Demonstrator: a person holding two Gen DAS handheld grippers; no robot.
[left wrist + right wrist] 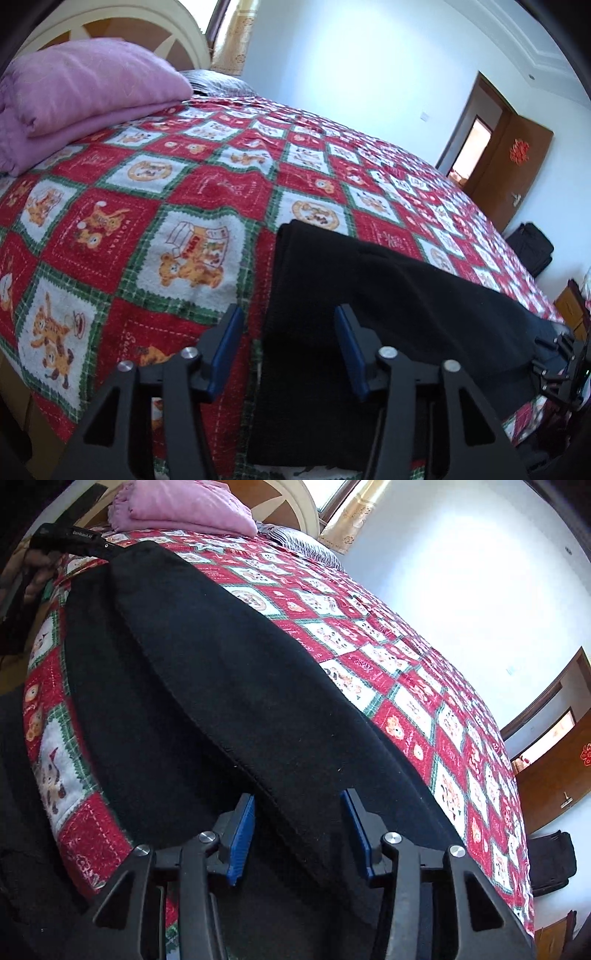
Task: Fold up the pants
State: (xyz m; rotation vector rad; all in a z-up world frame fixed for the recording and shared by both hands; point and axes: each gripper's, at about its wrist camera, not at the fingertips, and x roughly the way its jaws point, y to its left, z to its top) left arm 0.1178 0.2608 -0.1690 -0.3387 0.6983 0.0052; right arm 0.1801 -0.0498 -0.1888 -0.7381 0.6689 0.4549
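Note:
Black pants [369,295] lie flat along the near edge of a bed covered by a red, white and green patchwork quilt [147,184]. My left gripper [290,332] stands open over the pants' left end, its blue pads astride the cloth's edge without pressing it. At the far right of this view my right gripper [561,354] rests at the other end. In the right wrist view the pants [221,664] show a folded top layer with a diagonal hem. My right gripper [300,830] is open, with that layer between its blue pads. The left gripper [70,539] appears top left, held by a hand.
A folded pink blanket [85,88] sits by the cream headboard [129,22]. The quilt [406,701] stretches wide beyond the pants. A brown door [517,166] stands open in the far wall, with a black bag [530,247] on the floor and a wooden nightstand [570,306] nearby.

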